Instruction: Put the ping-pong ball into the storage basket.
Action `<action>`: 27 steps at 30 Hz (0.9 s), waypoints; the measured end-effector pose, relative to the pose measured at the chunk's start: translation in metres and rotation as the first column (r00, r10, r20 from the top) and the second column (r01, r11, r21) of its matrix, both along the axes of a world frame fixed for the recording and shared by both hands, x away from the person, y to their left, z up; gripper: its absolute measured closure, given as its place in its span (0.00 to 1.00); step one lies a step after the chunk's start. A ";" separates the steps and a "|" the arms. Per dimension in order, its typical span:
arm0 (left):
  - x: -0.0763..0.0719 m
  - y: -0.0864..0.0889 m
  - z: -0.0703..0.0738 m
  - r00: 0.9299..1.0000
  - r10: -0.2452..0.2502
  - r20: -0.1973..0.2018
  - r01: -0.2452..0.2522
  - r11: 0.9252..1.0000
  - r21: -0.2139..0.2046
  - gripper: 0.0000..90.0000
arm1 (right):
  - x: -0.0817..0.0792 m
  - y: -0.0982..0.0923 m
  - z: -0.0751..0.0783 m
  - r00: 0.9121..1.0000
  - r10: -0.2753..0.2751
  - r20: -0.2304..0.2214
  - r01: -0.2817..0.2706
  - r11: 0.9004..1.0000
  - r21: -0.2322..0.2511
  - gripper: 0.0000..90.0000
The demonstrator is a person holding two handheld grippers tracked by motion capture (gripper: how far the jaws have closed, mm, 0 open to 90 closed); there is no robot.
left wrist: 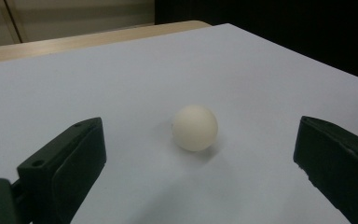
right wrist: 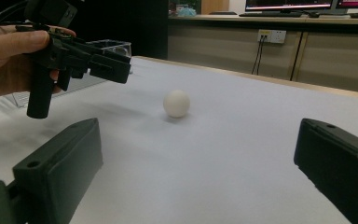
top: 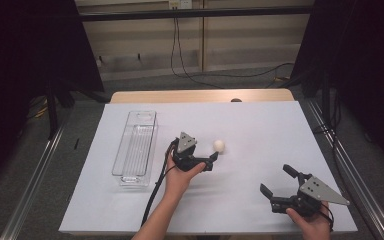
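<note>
Just ahead of the left tongs (top: pixel 211 161), spread wide, white ball (top: pixel 219 145) on surface (top: pixel 260 125); clear bin (top: pixel 136 148) beyond them, contents indiscernible; right tongs (top: pixel 276 181) likewise spread.

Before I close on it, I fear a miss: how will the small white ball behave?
The small, smooth white ball sits free on the flat white table sheet, so a nudge probably rolls it. It looks light and hard; the open left claw may squirt it out unless centred.
</note>
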State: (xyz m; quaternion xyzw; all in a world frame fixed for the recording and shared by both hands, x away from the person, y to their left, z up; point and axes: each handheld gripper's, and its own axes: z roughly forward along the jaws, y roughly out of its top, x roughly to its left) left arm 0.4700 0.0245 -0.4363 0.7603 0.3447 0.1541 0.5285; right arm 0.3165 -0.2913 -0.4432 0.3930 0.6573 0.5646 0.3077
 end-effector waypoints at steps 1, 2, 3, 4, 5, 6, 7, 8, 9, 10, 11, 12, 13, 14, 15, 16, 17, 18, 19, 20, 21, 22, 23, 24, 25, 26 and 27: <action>0.000 0.000 0.000 1.000 0.002 0.001 -0.002 1.000 -0.003 0.03 | 0.000 0.000 0.000 1.000 0.000 0.000 0.000 1.000 0.000 0.01; 0.000 0.000 0.000 1.000 0.005 0.003 -0.005 1.000 -0.004 0.03 | 0.000 0.000 0.000 1.000 0.000 0.003 0.000 1.000 -0.002 0.01; 0.001 0.000 0.000 1.000 0.005 0.003 -0.005 1.000 -0.006 0.03 | 0.000 0.000 0.000 1.000 0.000 0.002 0.000 1.000 -0.001 0.01; 0.001 0.000 0.000 1.000 0.006 0.002 -0.006 1.000 -0.007 0.03 | 0.000 0.000 0.000 1.000 0.000 0.002 0.000 1.000 -0.001 0.01; 0.001 0.000 0.000 1.000 0.008 0.002 -0.008 1.000 0.000 0.03 | 0.000 0.000 0.000 1.000 0.000 0.001 0.000 1.000 0.000 0.01; 0.001 0.000 0.000 1.000 0.009 0.001 -0.009 1.000 -0.001 0.03 | 0.000 0.000 0.000 1.000 0.000 -0.002 0.000 1.000 0.001 0.01; 0.002 0.000 0.000 1.000 0.006 0.003 -0.006 1.000 -0.005 0.03 | 0.000 0.000 0.000 1.000 0.001 0.000 -0.001 1.000 0.001 0.01; 0.002 0.000 -0.001 1.000 0.009 0.004 -0.009 1.000 -0.009 0.03 | 0.000 0.000 0.000 1.000 0.001 0.000 -0.001 1.000 0.001 0.01; 0.002 0.001 -0.001 1.000 0.008 0.006 -0.008 1.000 -0.006 0.03 | 0.000 0.000 0.000 1.000 0.000 0.001 0.000 1.000 0.000 0.01; 0.003 0.001 -0.001 1.000 0.003 0.006 -0.003 1.000 0.002 0.03 | 0.000 0.000 0.000 1.000 0.000 0.001 0.000 1.000 0.000 0.01; 0.002 0.001 -0.001 1.000 0.006 -0.002 -0.006 1.000 -0.003 0.03 | 0.000 0.000 0.000 1.000 0.001 0.001 -0.001 1.000 0.000 0.01; 0.003 0.001 -0.001 1.000 0.012 -0.002 -0.012 1.000 -0.003 0.03 | 0.000 0.000 0.000 1.000 0.000 0.000 0.000 1.000 0.000 0.01; 0.003 0.001 -0.001 1.000 0.012 -0.002 -0.012 1.000 -0.003 0.03 | 0.000 0.000 0.000 1.000 0.001 0.000 -0.001 1.000 0.000 0.01; 0.003 0.000 -0.001 1.000 0.012 -0.002 -0.012 1.000 -0.005 0.03 | 0.000 0.000 0.000 1.000 0.000 0.000 0.000 1.000 0.000 0.01; 0.003 0.000 -0.001 1.000 0.013 -0.001 -0.013 1.000 -0.007 0.03 | 0.000 0.000 0.000 1.000 0.001 0.000 -0.001 1.000 0.001 0.01; 0.003 0.001 -0.001 1.000 0.011 0.002 -0.011 1.000 0.000 0.03 | 0.000 0.000 0.000 1.000 0.001 0.000 -0.001 1.000 0.000 0.01; 0.003 0.001 -0.001 1.000 0.011 0.002 -0.011 1.000 0.000 0.03 | 0.000 0.000 0.000 1.000 0.001 0.000 -0.001 1.000 0.000 0.01; 0.003 0.000 -0.001 1.000 0.013 0.000 -0.013 1.000 -0.003 0.03 | 0.000 0.000 0.000 1.000 0.000 0.000 0.000 1.000 0.001 0.01; 0.003 0.000 -0.001 1.000 0.013 0.000 -0.013 1.000 -0.003 0.03 | 0.000 0.000 0.000 1.000 0.000 0.000 0.000 1.000 0.001 0.01; 0.003 0.000 -0.001 1.000 0.013 0.000 -0.013 1.000 -0.004 0.03 | 0.000 0.000 0.000 1.000 0.001 0.000 -0.001 1.000 0.000 0.01; 0.003 0.000 -0.001 1.000 0.015 0.000 -0.015 1.000 -0.006 0.03 | 0.000 0.000 0.000 1.000 0.002 0.000 -0.002 1.000 0.001 0.01; 0.004 0.000 -0.001 1.000 0.014 0.001 -0.014 1.000 -0.009 0.03 | 0.000 0.000 0.000 1.000 0.002 0.000 -0.002 1.000 0.001 0.01; 0.004 0.000 -0.001 1.000 0.013 0.001 -0.013 1.000 -0.008 0.03 | 0.000 0.001 0.000 1.000 -0.001 0.002 0.001 1.000 -0.003 0.01; 0.004 0.000 -0.001 1.000 0.017 0.000 -0.017 1.000 -0.005 0.03 | 0.000 0.001 0.000 1.000 -0.001 0.002 0.001 1.000 -0.003 0.01; 0.004 0.000 -0.001 1.000 0.018 -0.002 -0.018 1.000 -0.002 0.03 | 0.000 0.001 0.000 1.000 -0.003 0.001 0.003 1.000 -0.002 0.01; 0.004 0.000 -0.001 1.000 0.021 -0.004 -0.021 1.000 -0.008 0.03 | 0.000 0.001 0.000 1.000 -0.003 0.001 0.003 1.000 -0.002 0.01; 0.004 0.000 -0.001 1.000 0.019 -0.005 -0.019 1.000 -0.009 0.03 | 0.000 0.000 0.000 1.000 -0.002 0.000 0.002 1.000 0.000 0.01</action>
